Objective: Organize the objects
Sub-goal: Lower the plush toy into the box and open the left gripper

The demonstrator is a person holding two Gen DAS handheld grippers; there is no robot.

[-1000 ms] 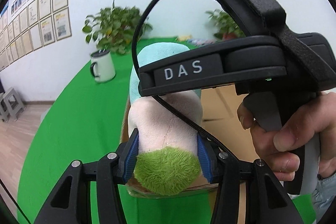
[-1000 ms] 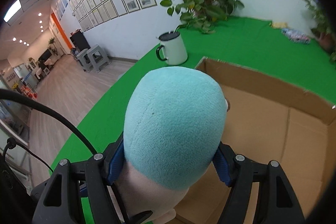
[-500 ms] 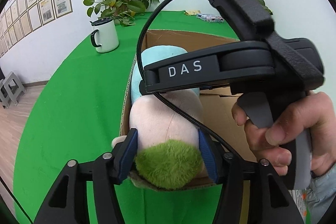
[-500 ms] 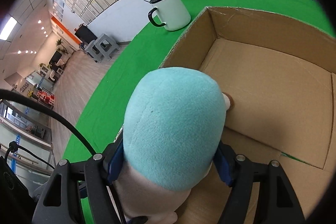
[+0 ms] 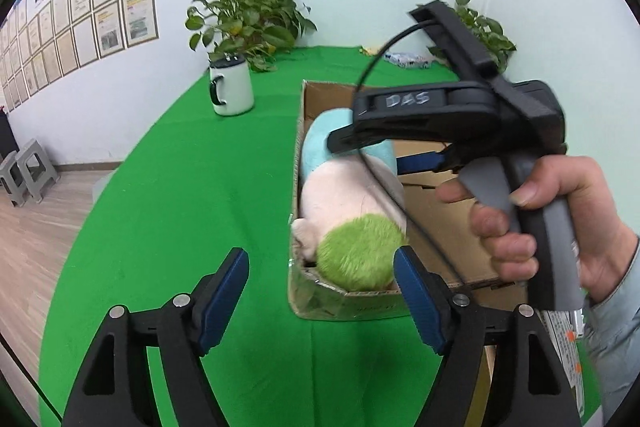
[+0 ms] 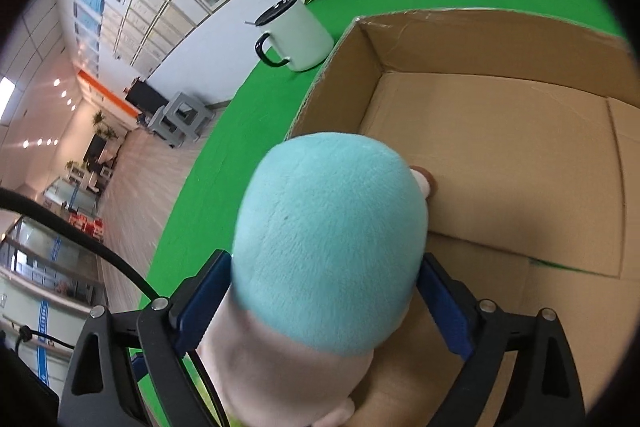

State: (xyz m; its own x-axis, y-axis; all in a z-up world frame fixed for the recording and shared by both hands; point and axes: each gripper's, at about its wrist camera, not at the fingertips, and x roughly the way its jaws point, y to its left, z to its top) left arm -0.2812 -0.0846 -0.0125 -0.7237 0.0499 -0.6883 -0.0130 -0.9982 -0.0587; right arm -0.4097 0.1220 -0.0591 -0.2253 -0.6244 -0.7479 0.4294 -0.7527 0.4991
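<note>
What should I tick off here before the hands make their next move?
1. Left gripper free of the plush toy: ok. Its fingers have just opened and stand off the toy.
2. Right gripper released: cannot tell. Its fingers have just opened, but they closely flank the teal head.
3. Toy fully inside the cardboard box: not ok. Its green end sits on the near rim.
4. Room left in the box: ok. The floor beside the toy is bare.
5. Mug out of the way: ok. It stands apart from the box.
</note>
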